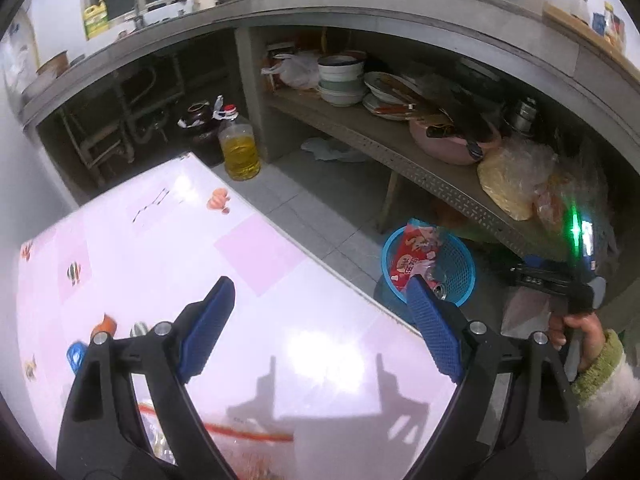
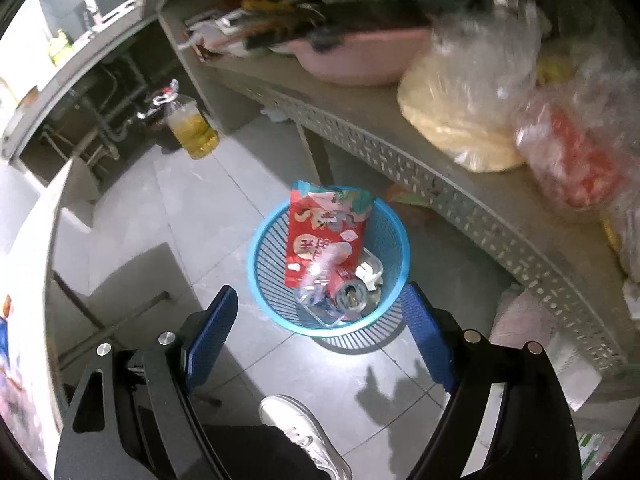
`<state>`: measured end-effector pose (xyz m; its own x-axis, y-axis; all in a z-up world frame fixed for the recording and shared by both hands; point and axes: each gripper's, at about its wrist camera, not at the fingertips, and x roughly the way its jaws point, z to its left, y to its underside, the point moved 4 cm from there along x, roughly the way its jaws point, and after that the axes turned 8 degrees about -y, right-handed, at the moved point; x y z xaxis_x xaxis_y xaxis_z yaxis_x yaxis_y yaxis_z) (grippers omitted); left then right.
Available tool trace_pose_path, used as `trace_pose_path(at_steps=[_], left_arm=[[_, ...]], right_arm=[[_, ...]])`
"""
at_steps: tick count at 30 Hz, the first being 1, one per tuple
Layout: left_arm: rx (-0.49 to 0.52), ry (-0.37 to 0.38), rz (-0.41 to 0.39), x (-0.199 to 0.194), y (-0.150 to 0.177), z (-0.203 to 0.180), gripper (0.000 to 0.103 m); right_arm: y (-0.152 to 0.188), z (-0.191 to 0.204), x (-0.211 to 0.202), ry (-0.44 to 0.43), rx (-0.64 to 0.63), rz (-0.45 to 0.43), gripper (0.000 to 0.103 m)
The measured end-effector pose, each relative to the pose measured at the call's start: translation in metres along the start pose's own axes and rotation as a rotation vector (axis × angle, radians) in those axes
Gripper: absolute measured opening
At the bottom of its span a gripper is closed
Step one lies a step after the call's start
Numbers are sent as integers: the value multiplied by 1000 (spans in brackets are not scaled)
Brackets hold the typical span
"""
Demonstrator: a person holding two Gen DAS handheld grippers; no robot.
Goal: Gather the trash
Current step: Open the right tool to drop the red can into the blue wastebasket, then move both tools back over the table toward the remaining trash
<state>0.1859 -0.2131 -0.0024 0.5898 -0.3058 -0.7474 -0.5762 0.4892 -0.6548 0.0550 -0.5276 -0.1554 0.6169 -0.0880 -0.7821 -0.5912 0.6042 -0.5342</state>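
The right gripper (image 2: 320, 300) hangs above the floor with its 2 blue pads spread wide and nothing between them. Straight ahead of it, framed by the fingers, a blue mesh basket (image 2: 262, 280) stands on the grey tiled floor (image 2: 200, 208). In the basket a red snack bag (image 2: 320, 236) leans upright with its top above the rim, a drink can (image 2: 352, 294) lies on its side with the open end facing up, and some clear plastic wrap (image 2: 316, 304) is crumpled beside the can (other scraps under it are too blurred to name). Below the gripper a white shoe (image 2: 304, 432) shows on the tiles.

The left gripper (image 1: 320, 304) is also wide open and empty, held over a glossy pink table (image 1: 248, 248) printed with small pictures. A few small things lie near the table's left edge, an orange one (image 1: 105, 325) and a blue one (image 1: 76, 354), too blurred to identify. Past the table's far edge the same basket (image 1: 464, 276) sits on the floor, with the snack bag (image 1: 414, 252) sticking out of it. At the right, a hand (image 1: 580, 332) in a green-cuffed sleeve grips the other gripper's handle.

Beyond, a grey shelf (image 1: 400, 152) carries stacked bowls (image 1: 340, 80), a pink basin (image 1: 452, 148) and plastic bags (image 1: 516, 176). A jug of yellow oil (image 1: 239, 148) stands on the floor by the shelf's end wall.
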Motion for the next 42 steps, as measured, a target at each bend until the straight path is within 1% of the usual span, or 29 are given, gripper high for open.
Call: trace_pose_path(at_steps=[5,7,12,16,24,26,28,30,32,36,39,42], left_arm=[[-47,-7,-12,-11,9,13,83],[-63,-9,-17,-15,12,19,83],[-94,-19,-25,-23,19,29,83],[-126,-29,-36,-30,25,41,83],[-176,-54,-43,-36,34,63,83],[-188,-57,-44,-37,37,68,83],[-198,-60,-47,-39,40,73,83],[-208,-64,-51,-41,43,77,83],[-218,-67,-55,-43,46,82,83],[-253,-87,-65,-49,52,95,83],[-295,-122,-77,-57,58,113,83],[-344,-177,-87,-68,66,138,83]], right_arm=[[-4,31,-26,-23,-69,-30,82],[-7,46,-36,-24,-105,-46,86],[-16,79,-61,-13,-188,-105,93],[-19,105,-78,28,-258,-146,96],[-18,147,-108,110,-405,-232,96],[-19,155,-114,111,-431,-248,96],[-18,162,-119,82,-447,-252,96],[-18,168,-123,26,-447,-254,96],[-16,173,-125,-10,-439,-256,96],[-15,178,-125,-54,-421,-246,96],[-13,184,-124,-111,-399,-218,96],[-10,194,-122,-192,-380,-194,96]])
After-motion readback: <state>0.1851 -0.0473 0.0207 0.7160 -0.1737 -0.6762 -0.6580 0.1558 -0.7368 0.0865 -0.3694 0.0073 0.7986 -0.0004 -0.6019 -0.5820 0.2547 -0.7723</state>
